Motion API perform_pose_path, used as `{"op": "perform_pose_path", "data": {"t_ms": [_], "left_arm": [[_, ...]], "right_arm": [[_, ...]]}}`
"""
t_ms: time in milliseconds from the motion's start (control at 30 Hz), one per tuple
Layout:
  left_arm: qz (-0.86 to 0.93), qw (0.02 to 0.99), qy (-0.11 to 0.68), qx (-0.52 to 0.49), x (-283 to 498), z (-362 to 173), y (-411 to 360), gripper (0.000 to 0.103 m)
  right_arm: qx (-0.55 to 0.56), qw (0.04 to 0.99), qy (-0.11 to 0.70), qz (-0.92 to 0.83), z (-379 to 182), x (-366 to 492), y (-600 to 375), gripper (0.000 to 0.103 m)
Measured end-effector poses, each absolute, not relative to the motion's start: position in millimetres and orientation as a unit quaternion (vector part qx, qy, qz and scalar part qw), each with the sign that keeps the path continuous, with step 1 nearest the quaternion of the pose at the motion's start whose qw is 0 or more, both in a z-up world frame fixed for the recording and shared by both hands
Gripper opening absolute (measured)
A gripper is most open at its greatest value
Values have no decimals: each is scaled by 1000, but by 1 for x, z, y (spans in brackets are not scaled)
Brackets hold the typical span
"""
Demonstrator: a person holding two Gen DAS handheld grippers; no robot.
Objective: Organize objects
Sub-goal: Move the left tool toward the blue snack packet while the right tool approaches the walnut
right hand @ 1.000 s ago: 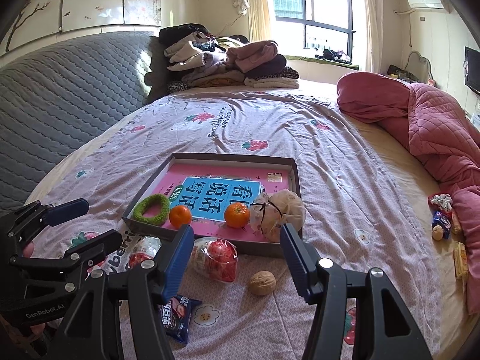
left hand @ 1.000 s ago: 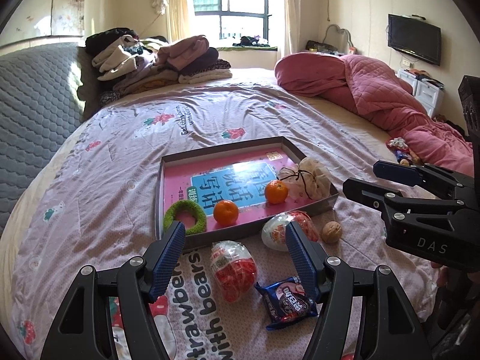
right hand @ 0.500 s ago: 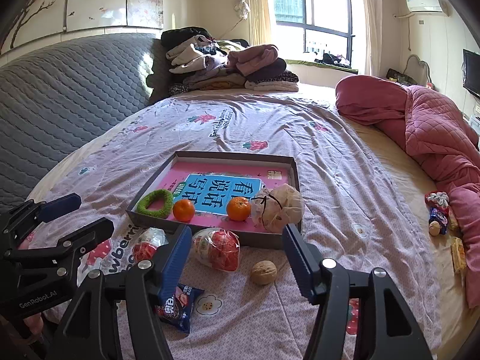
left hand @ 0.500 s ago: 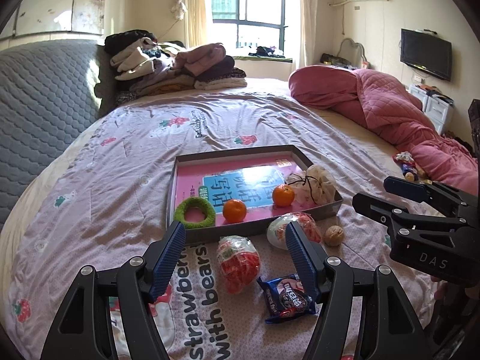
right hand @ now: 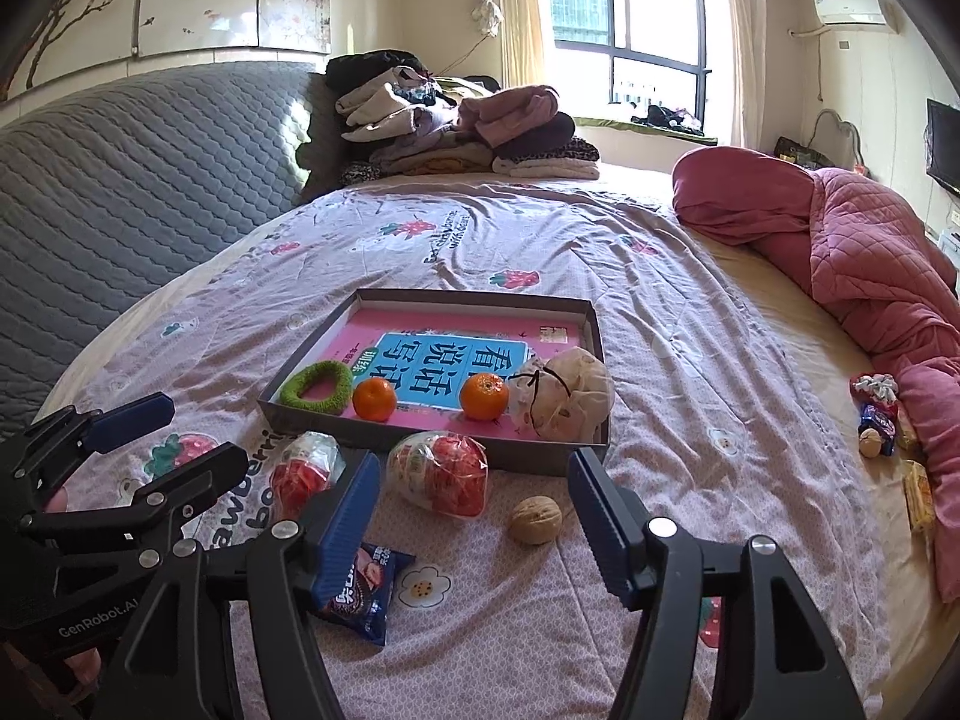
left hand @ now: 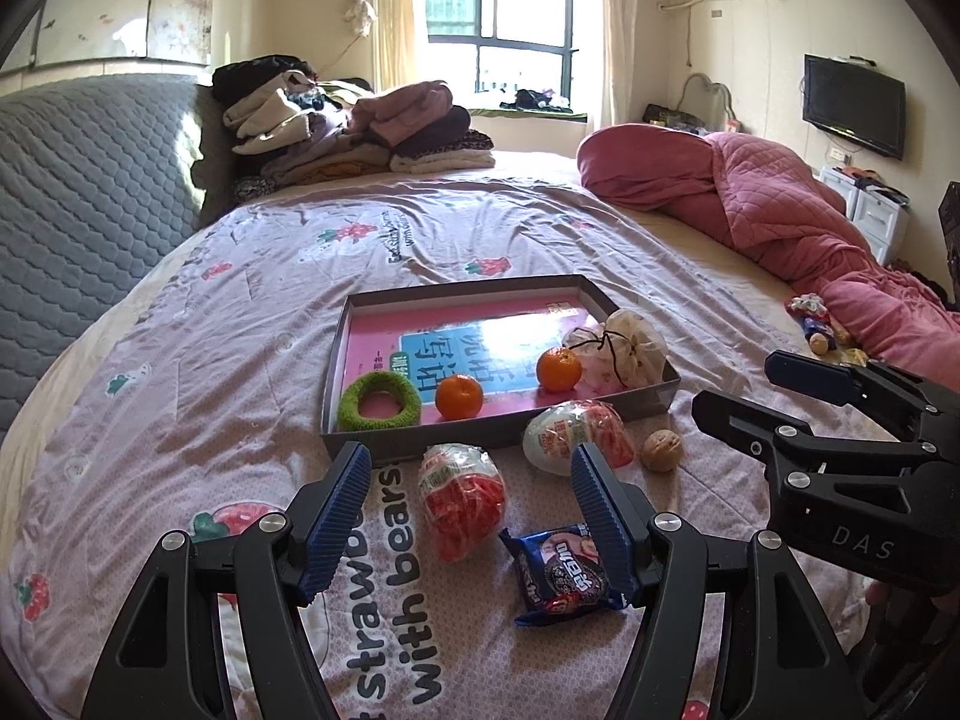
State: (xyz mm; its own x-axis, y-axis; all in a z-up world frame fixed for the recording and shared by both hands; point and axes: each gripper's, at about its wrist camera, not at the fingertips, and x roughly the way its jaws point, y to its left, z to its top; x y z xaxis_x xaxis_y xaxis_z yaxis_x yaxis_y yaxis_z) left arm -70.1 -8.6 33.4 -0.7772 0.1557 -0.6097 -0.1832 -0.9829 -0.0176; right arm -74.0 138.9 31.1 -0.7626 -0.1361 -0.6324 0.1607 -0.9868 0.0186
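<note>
While both grippers hover over the bed's (left hand: pixel 180 312) near edge, the left gripper (left hand: pixel 468 489) has its jaws spread w/ nothing pinched, red snack bag (left hand: pixel 461 498) on the sheet btwn them. Tray (right hand: pixel 522 456) sits mid-bed w/ green ring (right hand: pixel 316 384) & two oranges. Right gripper (right hand: pixel 474 501) is opening its jaws, empty, walnut (right hand: pixel 536 519) lying loose btwn them.

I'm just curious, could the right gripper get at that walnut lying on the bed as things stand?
Probably yes. The right gripper, its jaws opening and empty, points towards the walnut, which lies alone on the bedsheet with nothing over it.
</note>
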Motion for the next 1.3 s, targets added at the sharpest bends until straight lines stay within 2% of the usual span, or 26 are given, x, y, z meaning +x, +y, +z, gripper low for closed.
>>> {"op": "perform_pose_path", "data": {"t_ms": [1300], "left_arm": [[924,98,26,-369,-48,-5,15,75]], "right_arm": [[354,84,4,-931,4,-53,161,69]]}}
